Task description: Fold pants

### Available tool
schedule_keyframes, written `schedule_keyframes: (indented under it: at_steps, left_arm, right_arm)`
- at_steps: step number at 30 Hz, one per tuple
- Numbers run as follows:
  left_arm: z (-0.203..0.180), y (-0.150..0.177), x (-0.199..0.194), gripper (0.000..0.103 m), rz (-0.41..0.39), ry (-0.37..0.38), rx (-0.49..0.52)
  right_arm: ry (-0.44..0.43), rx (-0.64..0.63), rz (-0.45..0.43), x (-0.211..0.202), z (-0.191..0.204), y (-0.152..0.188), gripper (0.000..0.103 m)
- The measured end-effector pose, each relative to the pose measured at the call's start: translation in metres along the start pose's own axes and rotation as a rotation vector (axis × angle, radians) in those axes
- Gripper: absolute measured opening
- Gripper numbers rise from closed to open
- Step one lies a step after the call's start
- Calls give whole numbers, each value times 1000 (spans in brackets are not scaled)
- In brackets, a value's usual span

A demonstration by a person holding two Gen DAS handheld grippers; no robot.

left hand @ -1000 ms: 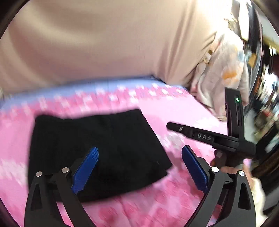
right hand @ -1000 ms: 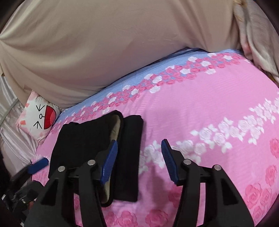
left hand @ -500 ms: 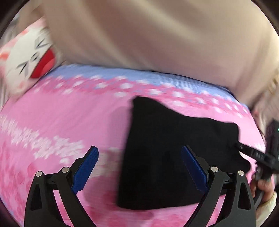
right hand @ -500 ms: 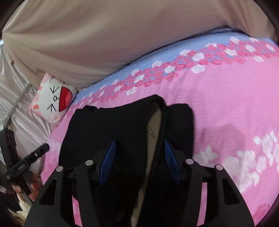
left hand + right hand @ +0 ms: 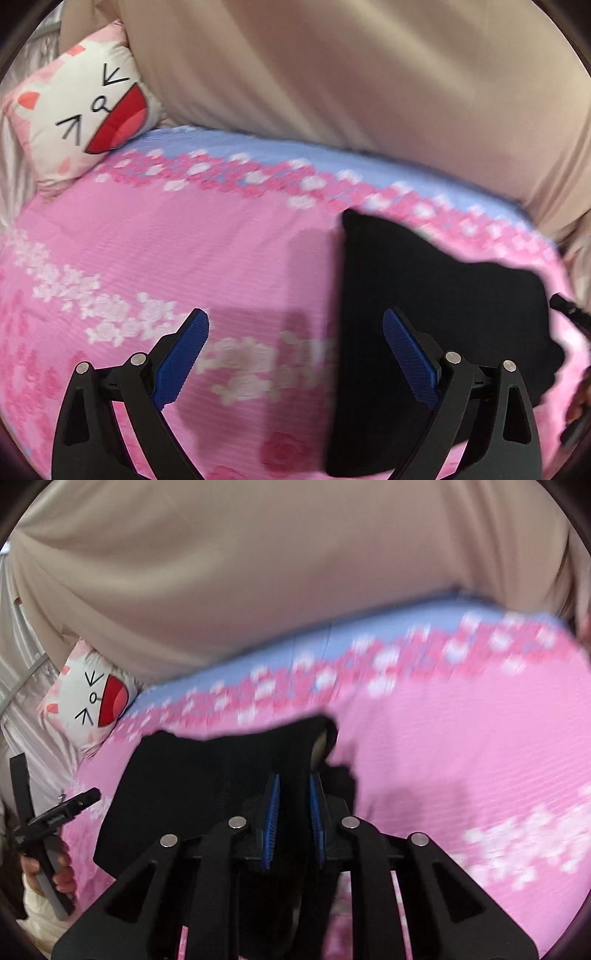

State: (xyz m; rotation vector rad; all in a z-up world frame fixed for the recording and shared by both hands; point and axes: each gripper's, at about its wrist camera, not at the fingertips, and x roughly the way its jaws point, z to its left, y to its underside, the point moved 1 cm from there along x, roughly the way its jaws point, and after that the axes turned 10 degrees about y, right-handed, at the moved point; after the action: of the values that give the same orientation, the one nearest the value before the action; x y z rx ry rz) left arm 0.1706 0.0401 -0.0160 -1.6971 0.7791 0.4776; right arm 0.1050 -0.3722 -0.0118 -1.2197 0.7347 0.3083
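Note:
Black pants [image 5: 443, 295], folded into a rough rectangle, lie on the pink flowered bed sheet [image 5: 184, 251]. My left gripper [image 5: 295, 317] is open over bare sheet, and its right finger overlaps the left edge of the pants. In the right wrist view the pants [image 5: 207, 775] fill the lower middle. My right gripper [image 5: 294, 779] is closing its jaws on the right edge of the pants, with a ridge of black fabric pinched between the blue pads [image 5: 272, 812]. That edge is raised and shows a pale lining [image 5: 319, 749].
A cat-face pillow [image 5: 85, 110] leans at the back left of the bed. A beige drape [image 5: 332, 74] hangs along the far side. A hand [image 5: 62, 875] holds the left gripper's handle at the left edge of the right wrist view.
The left gripper swung left, so the pants slid from its centre to its right. The right gripper moved onto the right edge of the pants, narrowed its jaws on the fabric and lifted it slightly.

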Motion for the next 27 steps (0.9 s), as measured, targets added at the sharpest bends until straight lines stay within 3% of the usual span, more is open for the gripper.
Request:
schedule_keyframes:
  at_steps: [3,7,10,12,14,15,16,17,18,20,21,22,23,24,27]
  left_arm:
    - [-26,4,3,94,24,92,27]
    - [-40,27,53,98,111,-65,155]
    - [-11,25,64,98,157,53,7]
    - [-9,23,62,98,153,49,17]
    - [-15,24,60,98,145,27,48]
    - [-17,25,58,98,140,22,58]
    - [-18,24,58,98,137,15,66]
    - [-18,25,57,98,136,12,68]
    - [-19,25,56,98,134,11,66]
    - [-21,24,56,98,131,-1,72]
    - [-22,22,56,98,129,-8,80]
    - [-24,20,55,98,125,-18,90]
    - [-25,19,53,98,121,-22,99]
    - [-24,17,52,98,120,-25,107]
    - [-23,18,51,98,115,-46,138]
  right_arm:
    - [1,19,17,-10,-3,5,17]
    - [-15,52,70,-9,-1,36,17]
    - [-21,119,104,-17,-12,60,17]
    - [-12,134,96,-28,-13,71,18]
    - [42,68,88,-39,-8,86,19]
    - [97,-6,93,-43,0,94,34]
    - [133,-61,98,-45,7,100,54]
    - [162,-113,93,-46,14,106,63]
    - [164,-159,82,-45,24,111,64]
    - [169,-210,74,-39,37,112,63]
    - [194,-245,76,-30,44,112,56]
    - [214,-266,103,-19,48,111,34]
    - [216,-247,106,-17,46,108,31]
    - [208,-212,88,-24,42,103,19]
    - [205,-83,19,-55,16,90,11]
